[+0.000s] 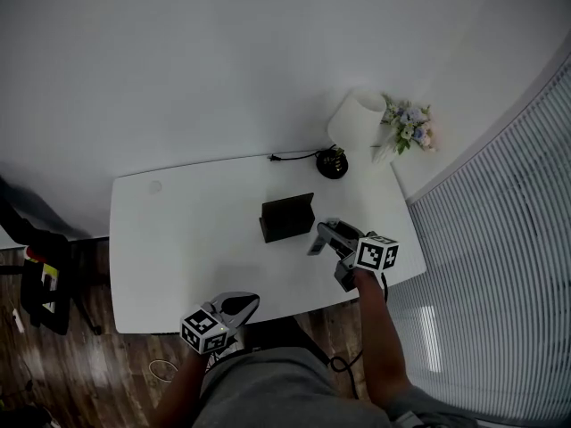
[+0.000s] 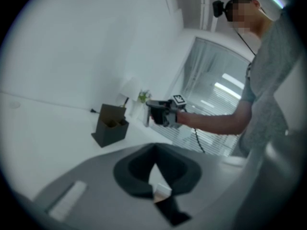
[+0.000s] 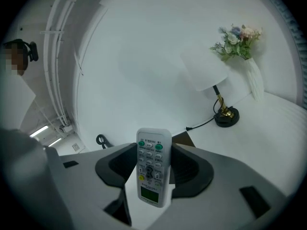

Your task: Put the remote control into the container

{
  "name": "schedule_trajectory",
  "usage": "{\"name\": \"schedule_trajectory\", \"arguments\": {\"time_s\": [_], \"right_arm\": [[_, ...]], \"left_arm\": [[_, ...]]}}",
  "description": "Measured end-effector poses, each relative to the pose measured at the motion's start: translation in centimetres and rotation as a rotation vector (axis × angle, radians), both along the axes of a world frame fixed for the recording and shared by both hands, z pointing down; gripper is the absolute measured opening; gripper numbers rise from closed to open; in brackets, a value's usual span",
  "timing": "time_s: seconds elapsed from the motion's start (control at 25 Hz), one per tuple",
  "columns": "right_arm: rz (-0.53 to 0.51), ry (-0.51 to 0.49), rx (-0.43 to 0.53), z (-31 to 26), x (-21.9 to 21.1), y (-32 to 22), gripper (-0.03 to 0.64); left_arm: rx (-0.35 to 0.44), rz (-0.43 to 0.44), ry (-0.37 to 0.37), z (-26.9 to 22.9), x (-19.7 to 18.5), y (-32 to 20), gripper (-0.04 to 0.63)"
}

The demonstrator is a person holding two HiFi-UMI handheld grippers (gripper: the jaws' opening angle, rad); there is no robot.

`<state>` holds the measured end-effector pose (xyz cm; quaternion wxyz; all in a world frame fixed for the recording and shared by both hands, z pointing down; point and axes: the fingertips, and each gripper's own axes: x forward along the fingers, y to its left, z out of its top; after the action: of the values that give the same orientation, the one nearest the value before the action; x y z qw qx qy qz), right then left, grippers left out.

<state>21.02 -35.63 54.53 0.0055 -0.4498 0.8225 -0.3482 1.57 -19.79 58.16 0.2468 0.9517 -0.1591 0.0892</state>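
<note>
The white remote control with green top buttons stands upright between my right gripper's jaws, which are shut on it. In the head view that right gripper hangs just right of the dark open-topped container in the middle of the white table. Only a brown corner of the container shows behind the remote. My left gripper sits at the table's front edge, shut with nothing in it. From the left gripper view, the container stands left of the right gripper.
A white-shaded lamp on a black base, with its cable, stands at the table's back right. A vase of flowers is beside it. Window blinds run along the right. A dark stand is on the floor at left.
</note>
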Motion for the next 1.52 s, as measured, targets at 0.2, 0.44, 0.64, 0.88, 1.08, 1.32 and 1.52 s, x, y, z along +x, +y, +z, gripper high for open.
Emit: {"name": "schedule_trajectory", "arguments": {"time_s": [0.2,0.44,0.64,0.88,1.08,1.32,1.52], "right_arm": [[0.02,-0.018,0.094,-1.9,-0.6,0.6,0.224],[0.042,-0.013,0.2,-3.3,-1.0,2.6,0.224],[0.045,0.017,0.233,-3.4,-1.6,2.7,0.224],[0.037,0.071,0.272,-3.7,-2.0,1.6,0.224],[0.039,0.13,0.337,-4.6,-2.4,0.4,0.224],[0.047,0.177,0.384,-5.3,-2.2,-2.0,0.224],[0.023,0.242,0.411,-5.1,-2.3,-4.6,0.224]], "left_arm": [[0.007,-0.015,0.002,-0.3,-0.8,0.5,-0.002],[0.008,-0.053,0.006,-0.3,-2.1,0.6,-0.002],[0.005,-0.06,0.006,-0.2,-2.9,0.4,-0.002],[-0.001,-0.068,0.005,-0.1,-2.7,-0.1,-0.002],[-0.016,-0.081,-0.002,0.2,-3.0,-0.4,-0.002],[-0.043,-0.094,-0.015,0.6,-2.9,-0.5,-0.002],[-0.056,-0.099,-0.027,1.2,-2.6,-0.8,-0.002]]}}
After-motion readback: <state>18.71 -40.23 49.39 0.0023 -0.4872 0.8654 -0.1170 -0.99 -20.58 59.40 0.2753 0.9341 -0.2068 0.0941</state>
